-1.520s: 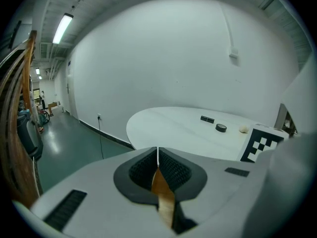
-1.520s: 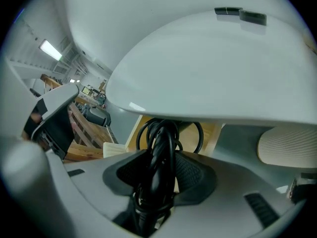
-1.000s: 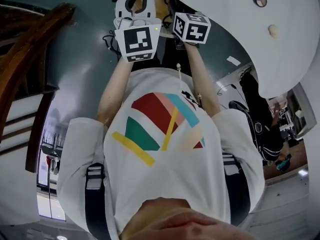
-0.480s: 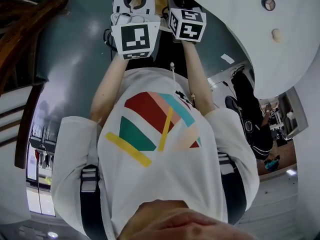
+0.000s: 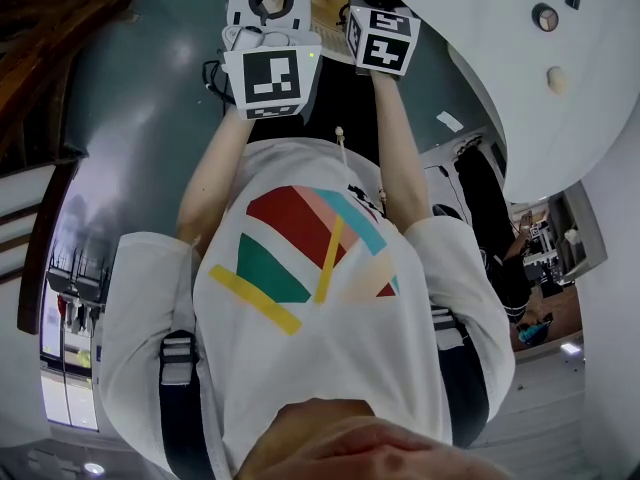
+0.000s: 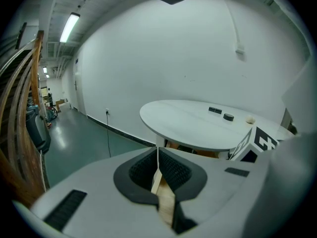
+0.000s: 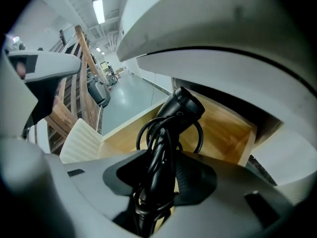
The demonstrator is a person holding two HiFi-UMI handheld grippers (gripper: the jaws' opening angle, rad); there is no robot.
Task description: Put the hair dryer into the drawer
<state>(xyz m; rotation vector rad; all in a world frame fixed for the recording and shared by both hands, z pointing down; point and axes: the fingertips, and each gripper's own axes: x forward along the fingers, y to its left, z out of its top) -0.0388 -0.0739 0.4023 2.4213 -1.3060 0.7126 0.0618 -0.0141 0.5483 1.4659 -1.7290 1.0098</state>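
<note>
Markings: each gripper carries a cube with black-and-white square patterns, the left cube and the right cube.

Edges and clearance: the drawer stands open beneath the white round tabletop. Its interior is bare light wood, bounded by a far wall and a right-hand wall. The tabletop underside overhangs the drawer from above, leaving a low gap. To the left, the green-grey floor lies open. A flat dark item, a dark round item and a small pale ball rest on the far right of the tabletop.

Left gripper: jaws nearly together, clamped on a thin wooden panel edge with a white face. Which part this edge belongs to cannot be told.

Right gripper: jaws spread wide and closed around the handle of the black hair dryer together with its coiled cord. The dryer head points away from the gripper and hangs over the drawer interior, below the tabletop.
</note>
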